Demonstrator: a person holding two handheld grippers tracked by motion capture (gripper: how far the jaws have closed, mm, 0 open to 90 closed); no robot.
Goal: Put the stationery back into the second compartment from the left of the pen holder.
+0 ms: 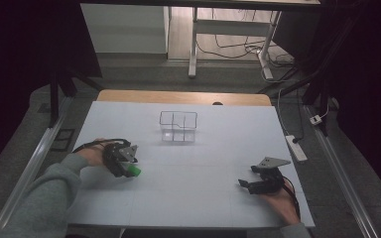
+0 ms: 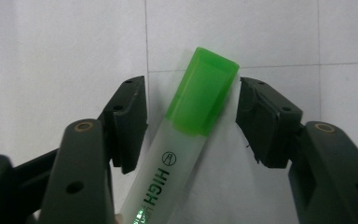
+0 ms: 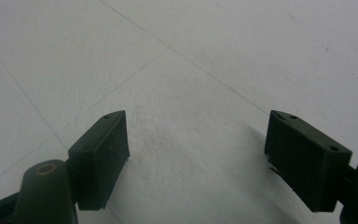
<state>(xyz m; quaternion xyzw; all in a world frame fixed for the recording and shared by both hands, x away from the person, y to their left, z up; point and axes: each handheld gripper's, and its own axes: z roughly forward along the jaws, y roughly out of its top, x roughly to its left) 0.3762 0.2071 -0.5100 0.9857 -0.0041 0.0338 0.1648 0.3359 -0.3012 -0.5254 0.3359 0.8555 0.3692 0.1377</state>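
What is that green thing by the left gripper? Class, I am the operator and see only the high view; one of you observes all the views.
Observer: It is a highlighter with a green cap. Its clear barrel is printed HIGH.
Operator: Is it clamped yet?
Observer: It seems not. The left gripper has one jaw on each side of the cap, and the highlighter lies slanted between them on the white table.
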